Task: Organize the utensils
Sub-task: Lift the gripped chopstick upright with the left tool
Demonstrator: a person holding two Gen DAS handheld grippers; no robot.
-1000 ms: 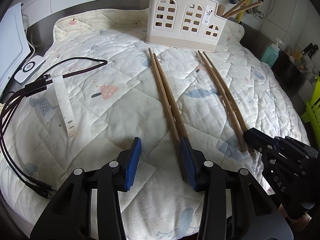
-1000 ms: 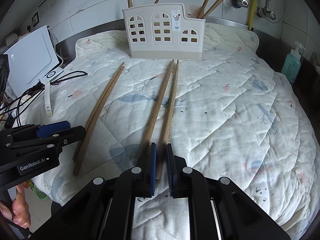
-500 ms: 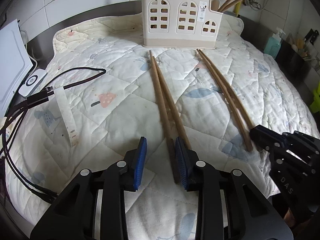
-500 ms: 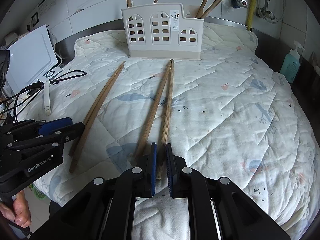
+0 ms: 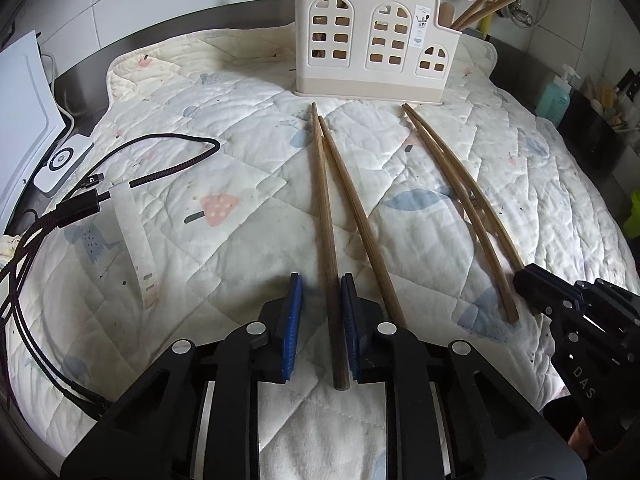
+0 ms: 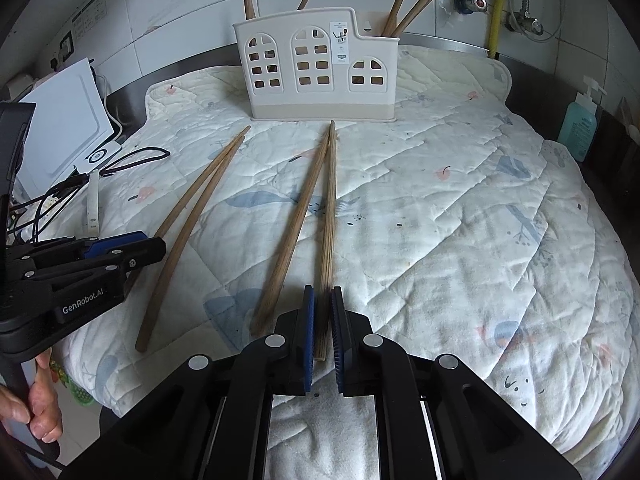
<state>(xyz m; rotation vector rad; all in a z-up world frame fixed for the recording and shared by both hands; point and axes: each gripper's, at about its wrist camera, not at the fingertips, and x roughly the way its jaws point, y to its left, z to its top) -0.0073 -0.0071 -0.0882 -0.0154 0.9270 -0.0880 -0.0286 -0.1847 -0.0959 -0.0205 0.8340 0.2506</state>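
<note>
Chopsticks [image 5: 326, 216]: two pairs lie flat on quilted mat [image 5: 248, 168], tips toward cream utensil holder [image 5: 374, 40] at the back, which already has several sticks in it. Step looks like pick-up. Left gripper [image 5: 320, 320] is half-closed w/ one stick of left pair between pads, gap left, not pinching yet. Right gripper [image 6: 323, 326] is nearly pressed together around one stick's butt end [image 6: 327, 240]; can't tell if it's clamped. Next prob: close fully, lift, drop in holder.

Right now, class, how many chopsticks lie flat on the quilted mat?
4: one between the left gripper's fingers, one beside it, one between the right gripper's fingers, one alongside.
</note>
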